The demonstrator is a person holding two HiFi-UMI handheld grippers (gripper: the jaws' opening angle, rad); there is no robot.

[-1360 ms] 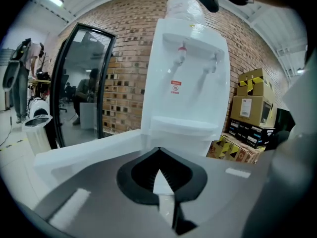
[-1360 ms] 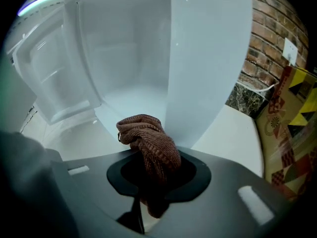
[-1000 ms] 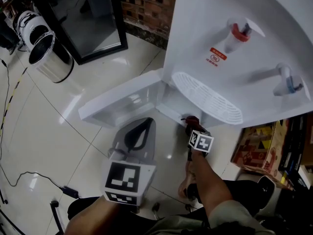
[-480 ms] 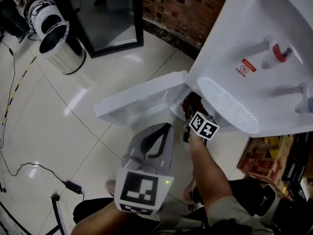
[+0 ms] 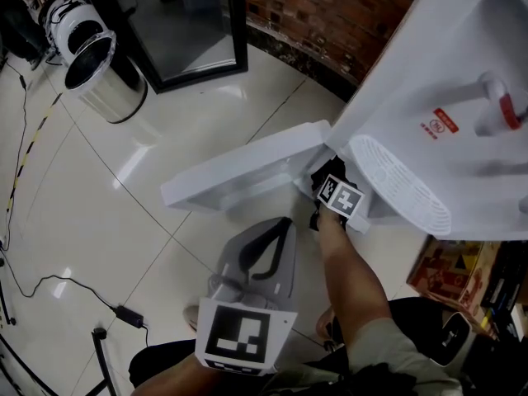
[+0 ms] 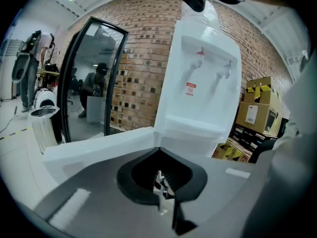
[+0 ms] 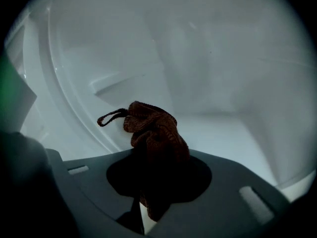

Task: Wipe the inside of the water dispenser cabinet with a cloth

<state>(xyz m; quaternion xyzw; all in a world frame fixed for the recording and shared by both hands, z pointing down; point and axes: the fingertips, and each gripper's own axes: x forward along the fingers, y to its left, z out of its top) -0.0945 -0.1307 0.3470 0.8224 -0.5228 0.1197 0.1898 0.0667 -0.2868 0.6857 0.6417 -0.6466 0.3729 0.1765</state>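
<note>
The white water dispenser [image 5: 445, 81] stands at the right, and its lower cabinet door [image 5: 247, 176] hangs open to the left. My right gripper [image 5: 327, 177] reaches into the cabinet below the drip tray [image 5: 400, 184], its marker cube [image 5: 340, 196] at the opening. Seen from the right gripper view, the right gripper [image 7: 148, 202] is shut on a bunched brown cloth [image 7: 154, 133] against the white cabinet interior [image 7: 208, 68]. My left gripper [image 5: 268, 238] hangs in front of the door, shut and holding nothing. The left gripper view has the left gripper [image 6: 163, 182] facing the dispenser [image 6: 203, 78].
A steel bin [image 5: 99, 77] and a black-framed glass panel [image 5: 190, 23] stand at the back left before a brick wall [image 5: 330, 15]. Cardboard boxes [image 5: 445, 271] sit right of the dispenser. A cable [image 5: 74, 291] lies on the tiled floor.
My right gripper has gone from the cabinet's front edge further inside with the cloth. The left gripper has kept its place.
</note>
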